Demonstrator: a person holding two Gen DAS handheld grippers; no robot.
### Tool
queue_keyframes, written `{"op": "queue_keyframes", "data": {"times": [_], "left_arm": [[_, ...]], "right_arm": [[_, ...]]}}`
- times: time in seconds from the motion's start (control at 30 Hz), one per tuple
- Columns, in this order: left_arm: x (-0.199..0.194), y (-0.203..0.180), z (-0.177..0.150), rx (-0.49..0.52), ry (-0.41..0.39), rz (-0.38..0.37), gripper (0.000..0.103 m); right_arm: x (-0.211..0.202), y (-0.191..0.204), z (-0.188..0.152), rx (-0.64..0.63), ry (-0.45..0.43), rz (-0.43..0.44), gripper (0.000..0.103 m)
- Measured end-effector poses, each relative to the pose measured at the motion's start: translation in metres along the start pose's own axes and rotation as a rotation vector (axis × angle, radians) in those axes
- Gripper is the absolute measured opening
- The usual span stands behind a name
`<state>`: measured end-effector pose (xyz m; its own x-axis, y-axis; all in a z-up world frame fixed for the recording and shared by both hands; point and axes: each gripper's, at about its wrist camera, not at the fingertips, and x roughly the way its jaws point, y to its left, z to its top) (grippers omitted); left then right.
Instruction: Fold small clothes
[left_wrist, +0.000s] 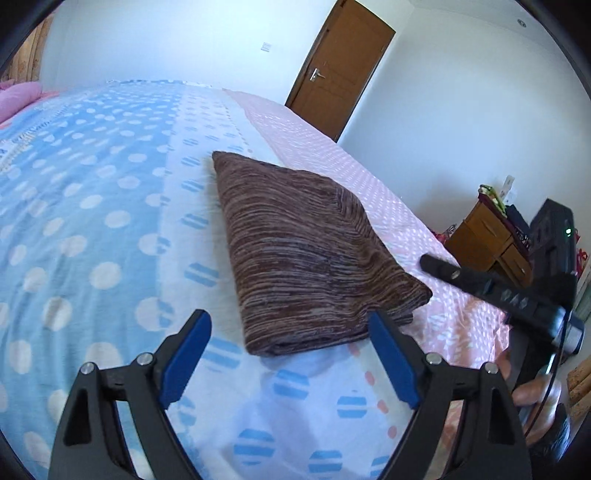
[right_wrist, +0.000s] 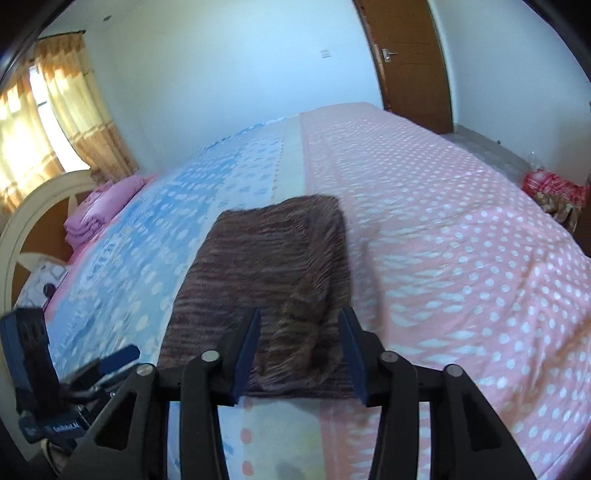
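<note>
**Folded and let go: both grippers off the brown knit**

Nearest to us, the left gripper (left_wrist: 290, 360) hangs with its blue pads spread wide, nothing between them, just short of the near edge of the folded brown garment (left_wrist: 310, 251). The right gripper (right_wrist: 299, 354) sits over that same near edge, jaws partly apart with cloth showing in the gap, but the pads do not look to be pressing it. Its picture is smeared, so I say that with some caution.

The garment lies as a thick, tidy rectangle on the bedspread (left_wrist: 92, 206), straddling the seam where the blue dotted half meets the pink one.

The risk, as I judge it: the right pads are close enough to snag the top layer if that hand drags sideways, and the fold would peel open. A careless sweep from the left could nudge the stack askew too.

Room is generous. Beyond the garment the bed runs bare toward the wall; on the blue side a pink pile (right_wrist: 99, 210) sits well apart by the headboard. On the pink side the bed's edge is nearer, so any slide that way needs care. The brown door (left_wrist: 340, 70) stands far behind.
</note>
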<state>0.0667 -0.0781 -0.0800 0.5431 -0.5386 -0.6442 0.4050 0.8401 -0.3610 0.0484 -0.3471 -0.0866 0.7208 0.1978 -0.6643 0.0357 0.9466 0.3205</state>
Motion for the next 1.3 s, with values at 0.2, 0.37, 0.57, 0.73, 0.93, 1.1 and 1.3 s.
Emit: {"op": "queue_keyframes", "data": {"times": [0.2,0.37,0.57,0.73,0.93,1.1,1.3], "left_arm": [[-0.01,0.006,-0.002,0.021,-0.009,0.027,0.089],[-0.011,0.016,0.008,0.002,-0.022,0.016,0.089],[0.002,0.02,0.041,0.037,-0.021,0.057,0.091],[0.037,0.011,0.072,0.08,-0.02,0.095,0.091],[0.096,0.004,0.096,0.083,0.037,0.154,0.091],[0.134,0.01,0.088,0.098,0.089,0.247,0.082],[0.139,0.027,0.078,0.028,0.1,0.223,0.092]], "right_arm": [[0.032,-0.006,-0.025,0.022,0.097,-0.1,0.003],[0.03,-0.04,-0.054,0.218,0.119,0.027,0.0],[0.004,-0.032,-0.034,0.131,0.121,0.023,0.0],[-0.021,-0.017,0.019,0.034,-0.05,-0.04,0.01],[0.033,-0.027,0.059,0.043,-0.043,-0.078,0.068],[0.073,-0.038,0.057,0.052,-0.003,-0.092,0.068],[0.094,-0.052,0.052,0.094,0.012,-0.054,0.068]]}}
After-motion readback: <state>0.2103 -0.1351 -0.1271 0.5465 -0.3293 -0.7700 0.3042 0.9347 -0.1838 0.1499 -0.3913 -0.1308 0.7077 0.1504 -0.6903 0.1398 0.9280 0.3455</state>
